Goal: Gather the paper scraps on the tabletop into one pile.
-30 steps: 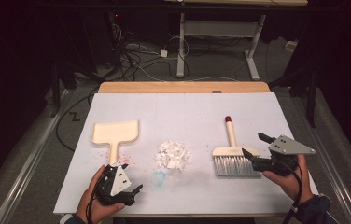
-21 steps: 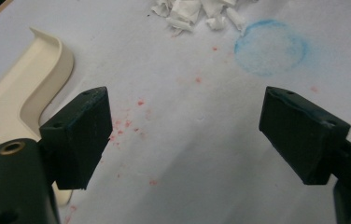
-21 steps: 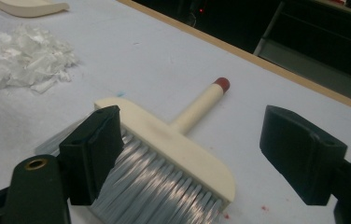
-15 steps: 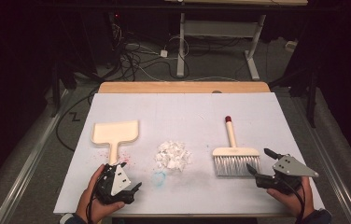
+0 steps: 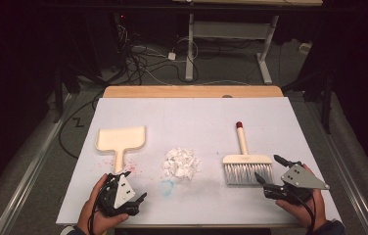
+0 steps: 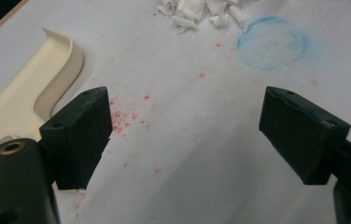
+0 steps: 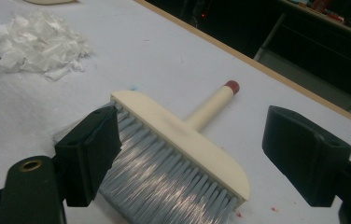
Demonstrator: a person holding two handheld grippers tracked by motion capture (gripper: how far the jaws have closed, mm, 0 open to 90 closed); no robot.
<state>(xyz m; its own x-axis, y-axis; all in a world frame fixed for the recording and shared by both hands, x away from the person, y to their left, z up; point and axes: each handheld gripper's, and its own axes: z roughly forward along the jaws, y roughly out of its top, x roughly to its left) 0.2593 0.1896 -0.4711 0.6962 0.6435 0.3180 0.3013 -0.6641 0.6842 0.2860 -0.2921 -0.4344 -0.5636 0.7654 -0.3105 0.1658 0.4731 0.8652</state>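
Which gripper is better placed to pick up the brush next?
Right. The right gripper sits open just beside the brush, bristles before its jaws. The left gripper rests across the paper scraps, near the dustpan.

A lab or test room, dimly lit and set up for recording. The wooden table (image 5: 192, 91) carries a white sheet (image 5: 192, 122) as a staged work surface. Behind the table, loose cables (image 5: 148, 63) sprawl over a grey carpeted floor (image 5: 35, 161), and a height-adjustable desk frame (image 5: 231, 34) with white legs stands farther back. Left of the table, dark equipment (image 5: 99, 34) shows a small red light
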